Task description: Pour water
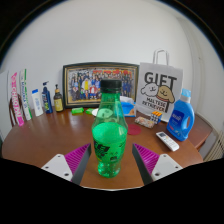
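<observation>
A green plastic bottle point(110, 135) with a black cap point(110, 87) stands upright on the wooden table point(45, 142). It stands between my fingers, near their tips, with a gap on each side. My gripper point(111, 153) is open. The magenta pads point(72, 158) show to the left and right of the bottle's lower half. No cup or other vessel for the water is in view.
Beyond the bottle stand a framed picture point(100, 84) and a white gift bag point(160, 85). A blue detergent bottle point(181, 116) and a white remote control point(167, 141) are at the right. Several small bottles point(45, 98) stand at the back left.
</observation>
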Action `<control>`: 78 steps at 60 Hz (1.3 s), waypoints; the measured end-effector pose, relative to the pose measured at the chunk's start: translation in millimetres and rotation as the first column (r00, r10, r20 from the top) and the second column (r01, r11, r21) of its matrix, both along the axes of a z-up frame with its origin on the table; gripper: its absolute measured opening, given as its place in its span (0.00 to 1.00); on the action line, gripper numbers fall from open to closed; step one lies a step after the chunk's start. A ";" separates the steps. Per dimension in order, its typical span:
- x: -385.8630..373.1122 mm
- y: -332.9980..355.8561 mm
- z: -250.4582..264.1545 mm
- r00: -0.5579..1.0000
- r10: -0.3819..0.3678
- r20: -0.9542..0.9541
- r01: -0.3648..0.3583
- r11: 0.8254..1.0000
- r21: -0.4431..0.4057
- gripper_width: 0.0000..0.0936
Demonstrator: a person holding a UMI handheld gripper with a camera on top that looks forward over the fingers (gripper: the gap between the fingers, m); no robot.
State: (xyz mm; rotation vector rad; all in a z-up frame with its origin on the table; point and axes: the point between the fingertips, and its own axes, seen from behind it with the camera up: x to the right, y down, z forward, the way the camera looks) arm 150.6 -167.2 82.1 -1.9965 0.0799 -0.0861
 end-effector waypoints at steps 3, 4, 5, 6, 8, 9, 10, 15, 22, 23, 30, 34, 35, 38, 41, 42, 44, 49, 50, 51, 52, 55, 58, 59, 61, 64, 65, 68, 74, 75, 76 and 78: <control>0.6 9.5 -7.4 1.000 0.006 -0.007 -0.006 1.000 0.017 0.88; 0.4 12.2 -8.9 1.000 0.006 -0.010 -0.006 1.000 0.020 0.86; 3.5 16.1 -11.8 1.000 0.010 -0.012 -0.009 0.999 0.031 0.83; 3.5 18.4 -12.1 1.000 0.007 -0.013 -0.007 0.999 0.038 0.80; 0.0 21.2 -9.7 1.000 -0.003 -0.011 0.004 0.999 0.044 0.73; 0.2 22.8 -9.2 1.000 -0.003 -0.009 0.004 0.999 0.049 0.70; 0.7 24.2 -8.8 1.000 -0.005 -0.006 0.005 0.998 0.056 0.67; 3.4 29.5 -8.6 1.000 -0.004 -0.010 0.005 0.996 0.089 0.56; 3.2 31.0 -3.8 1.000 -0.028 -0.003 0.028 0.994 0.109 0.44; 3.3 31.0 -3.7 1.000 -0.030 -0.002 0.030 0.993 0.113 0.44; 4.7 30.6 -3.8 1.000 -0.021 0.020 0.019 0.995 0.103 0.38; 9.7 31.6 2.1 0.998 -0.020 0.060 0.014 0.994 0.106 0.38; 11.2 32.7 6.3 0.997 -0.021 0.068 0.014 0.994 0.109 0.38; 18.7 36.6 16.8 0.995 -0.011 0.100 0.000 0.994 0.113 0.38; 26.7 43.8 33.0 0.987 -0.013 0.159 -0.005 0.994 0.111 0.38; 30.6 46.9 38.5 0.983 -0.011 0.183 -0.010 0.994 0.112 0.38; 40.9 53.0 47.6 0.972 -0.001 0.233 -0.027 0.993 0.115 0.38; 64.4 74.3 72.2 0.925 -0.002 0.380 -0.038 0.994 0.098 0.38; 72.2 79.2 76.4 0.913 0.003 0.408 -0.047 0.994 0.097 0.38; 75.5 83.6 81.8 0.899 0.000 0.439 -0.045 0.995 0.091 0.37; 83.8 88.8 85.8 0.884 0.003 0.468 -0.052 0.995 0.090 0.38; 98.9 103.4 96.9 0.828 0.005 0.561 -0.056 0.996 0.073 0.38; 113.8 118.9 107.2 0.758 0.015 0.652 -0.061 0.997 0.048 0.38; 121.0 125.3 110.9 0.732 0.023 0.680 -0.068 0.997 0.040 0.37; 128.9 136.0 116.6 0.674 0.035 0.738 -0.074 0.997 0.020 0.38; 140.8 152.7 124.6 0.566 0.057 0.822 -0.083 0.996 -0.012 0.38; 141.7 156.1 126.7 0.525 0.060 0.849 -0.081 0.996 -0.021 0.38; 146.3 172.0 134.0 0.386 0.089 0.918 -0.096 0.994 -0.056 0.38; 144.3 199.9 144.6 0.139 0.134 0.981 -0.129 0.985 -0.117 0.38; 143.1 205.7 145.4 0.106 0.144 0.984 -0.138 0.982 -0.129 0.38; 140.6 207.4 144.9 0.076 0.149 0.986 -0.138 0.981 -0.138 0.38; 137.8 214.3 144.7 0.009 0.163 0.987 -0.141 0.977 -0.160 0.38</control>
